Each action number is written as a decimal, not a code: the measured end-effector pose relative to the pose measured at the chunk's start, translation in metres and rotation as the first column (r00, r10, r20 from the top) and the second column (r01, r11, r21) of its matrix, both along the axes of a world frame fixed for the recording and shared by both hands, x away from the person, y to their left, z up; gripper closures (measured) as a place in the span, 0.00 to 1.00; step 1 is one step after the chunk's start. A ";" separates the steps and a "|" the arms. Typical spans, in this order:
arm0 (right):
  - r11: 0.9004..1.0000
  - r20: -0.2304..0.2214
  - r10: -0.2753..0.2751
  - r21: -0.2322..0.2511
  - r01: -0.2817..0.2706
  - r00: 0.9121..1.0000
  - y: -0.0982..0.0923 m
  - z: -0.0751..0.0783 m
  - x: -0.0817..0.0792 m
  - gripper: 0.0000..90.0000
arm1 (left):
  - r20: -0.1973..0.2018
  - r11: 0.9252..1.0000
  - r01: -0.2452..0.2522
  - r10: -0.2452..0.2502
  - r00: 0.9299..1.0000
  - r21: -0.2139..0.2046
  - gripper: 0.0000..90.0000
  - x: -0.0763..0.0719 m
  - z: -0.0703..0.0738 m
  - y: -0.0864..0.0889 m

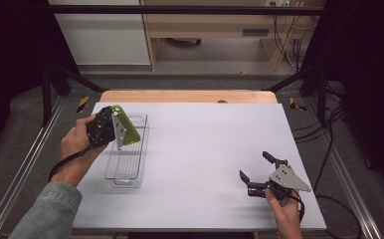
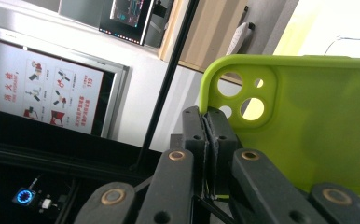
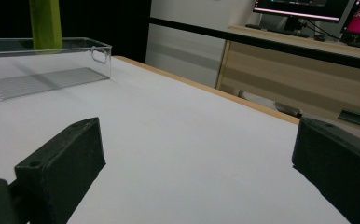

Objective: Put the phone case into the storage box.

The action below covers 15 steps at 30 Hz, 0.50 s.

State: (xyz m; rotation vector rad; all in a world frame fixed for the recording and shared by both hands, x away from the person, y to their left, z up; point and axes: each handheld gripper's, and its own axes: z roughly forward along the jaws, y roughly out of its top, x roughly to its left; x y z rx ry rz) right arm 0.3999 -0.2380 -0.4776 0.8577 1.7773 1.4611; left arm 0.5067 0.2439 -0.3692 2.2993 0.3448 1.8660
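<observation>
A lime-green phone case [image 1: 126,127] [image 2: 308,126] hangs over the far end of a clear plastic bin [image 1: 129,172], pinched at its edge by my left gripper [image 1: 114,130] [image 2: 207,135], which is shut on it. In the left gripper view the case's camera cut-outs show just past the closed jaws. At the table's near right, my right gripper [image 1: 255,166] [image 3: 194,172] rests low over the white table top [image 1: 205,149], jaws wide open with nothing between them. From the right gripper view the bin [image 3: 43,65] stands at the far left with the green case [image 3: 45,23] above it.
The bin holds nothing that I can see and lies lengthwise on the left part of the table. Metal frame rails [image 1: 21,169] run along both sides. A wooden desk [image 1: 215,30] and cables stand beyond the far edge.
</observation>
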 end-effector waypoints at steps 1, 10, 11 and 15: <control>1.000 0.001 0.000 0.000 0.000 1.000 0.000 0.000 0.000 0.03 | 0.002 1.000 0.003 -0.003 1.000 0.010 0.98 0.001 0.000 -0.001; 1.000 0.000 0.006 -0.008 -0.006 1.000 0.001 0.000 0.000 0.03 | -0.002 0.999 0.006 -0.006 1.000 0.040 0.98 0.011 -0.007 -0.010; 1.000 0.000 0.008 -0.012 -0.008 1.000 0.001 -0.001 0.000 0.03 | -0.003 0.999 0.006 -0.006 1.000 0.048 0.98 0.012 -0.008 -0.011; 1.000 -0.001 0.009 -0.012 -0.009 1.000 0.001 -0.001 0.000 0.03 | -0.006 0.998 0.003 -0.003 1.000 0.066 0.98 0.016 -0.011 -0.013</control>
